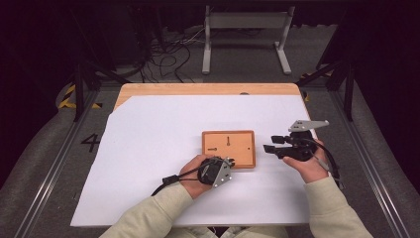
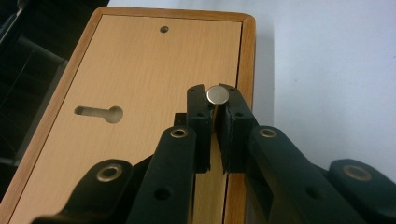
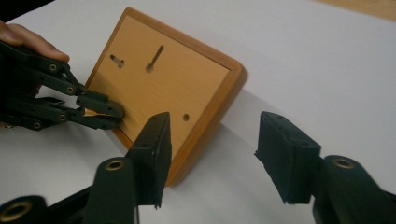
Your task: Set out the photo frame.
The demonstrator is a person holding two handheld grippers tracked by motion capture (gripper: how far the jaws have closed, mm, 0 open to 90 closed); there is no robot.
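Observation:
A flat wooden board (image 1: pixel 239 143) with a raised rim, two keyhole slots (image 2: pixel 100 112) and a small round hole lies on the white sheet. My left gripper (image 1: pixel 231 162) reaches over its near rim from the left. Its jaws (image 2: pixel 214 100) are shut on a small round silver pin (image 2: pixel 217 94) that stands at the rim. Right of the board, my right gripper (image 1: pixel 270 143) points left toward it and is open. In the right gripper view its jaws (image 3: pixel 215 122) are wide apart with nothing between them, the board's corner (image 3: pixel 205 107) lies just ahead, and the left gripper (image 3: pixel 109 113) is on the board's far side.
The white sheet (image 1: pixel 148 148) covers most of a wooden table (image 1: pixel 198 89). Past the table's far edge are floor cables (image 1: pixel 168 54) and a metal stand (image 1: pixel 245 29). Rails (image 1: pixel 49 168) run along both sides.

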